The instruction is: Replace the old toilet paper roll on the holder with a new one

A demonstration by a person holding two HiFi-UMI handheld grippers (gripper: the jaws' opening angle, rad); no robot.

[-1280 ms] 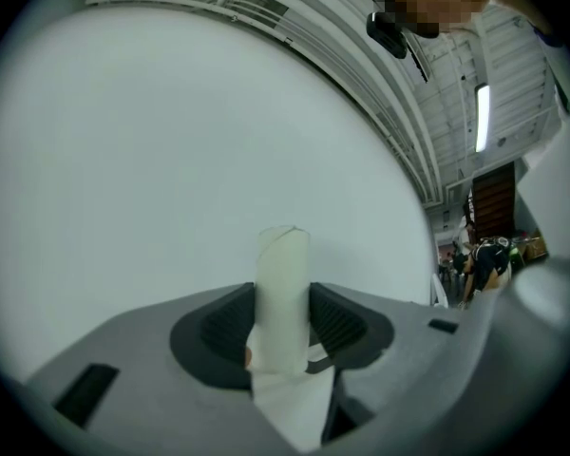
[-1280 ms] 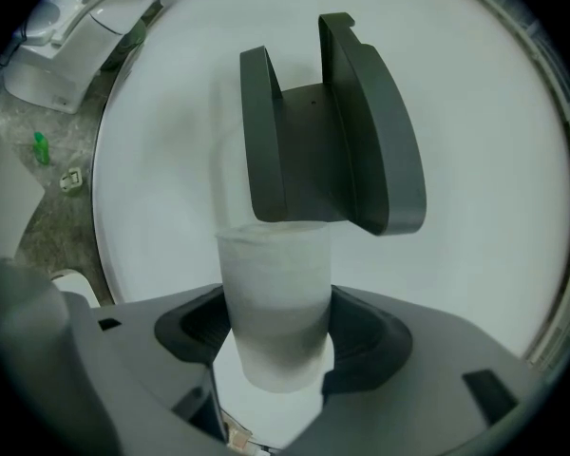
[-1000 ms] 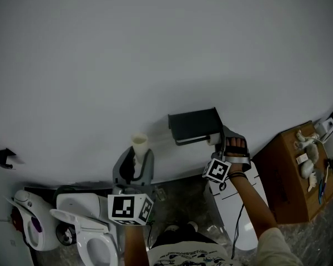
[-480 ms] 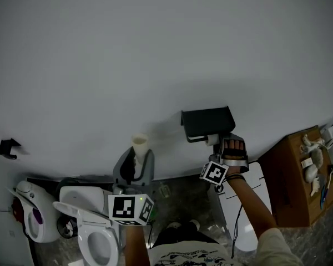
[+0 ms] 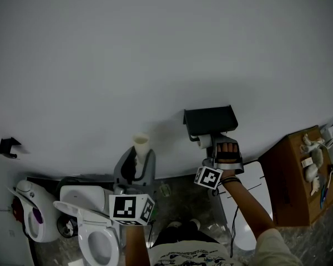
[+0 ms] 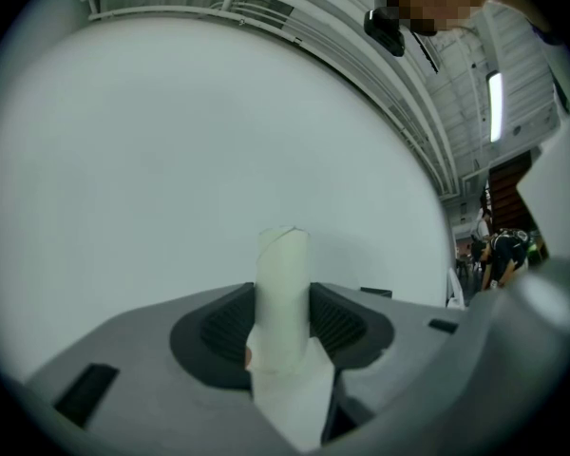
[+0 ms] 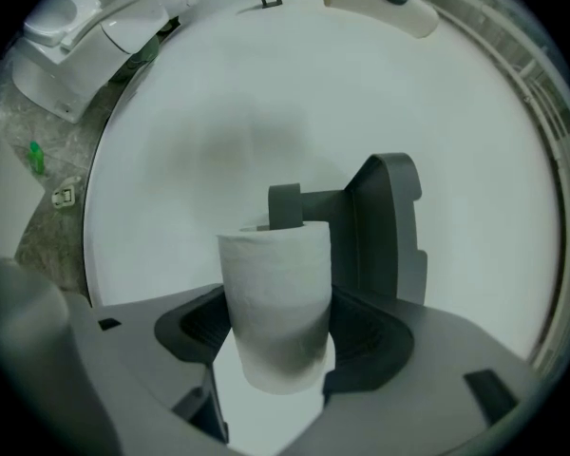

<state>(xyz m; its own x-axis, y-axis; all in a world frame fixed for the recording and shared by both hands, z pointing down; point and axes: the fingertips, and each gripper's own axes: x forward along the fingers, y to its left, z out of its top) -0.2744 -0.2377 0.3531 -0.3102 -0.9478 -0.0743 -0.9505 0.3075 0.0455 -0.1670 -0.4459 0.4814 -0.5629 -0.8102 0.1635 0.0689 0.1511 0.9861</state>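
Observation:
The dark grey holder is fixed to the white wall. My right gripper is just below it, shut on a new white toilet paper roll. In the right gripper view the roll fills the gap between the jaws, and its far end sits in front of the holder's bare spindle. To the left, my left gripper is shut on the old cream tube, held upright and away from the wall. In the left gripper view the tube is pinched between both pads.
A white toilet with its seat up stands at the lower left, beside a white appliance. A brown cardboard box with small items on top is at the right. A white panel lies below the right arm. A small black bracket hangs on the wall.
My right gripper has carried the new roll left, from beside the holder to just under it, in line with the spindle. The left gripper still holds the old tube in much the same place.

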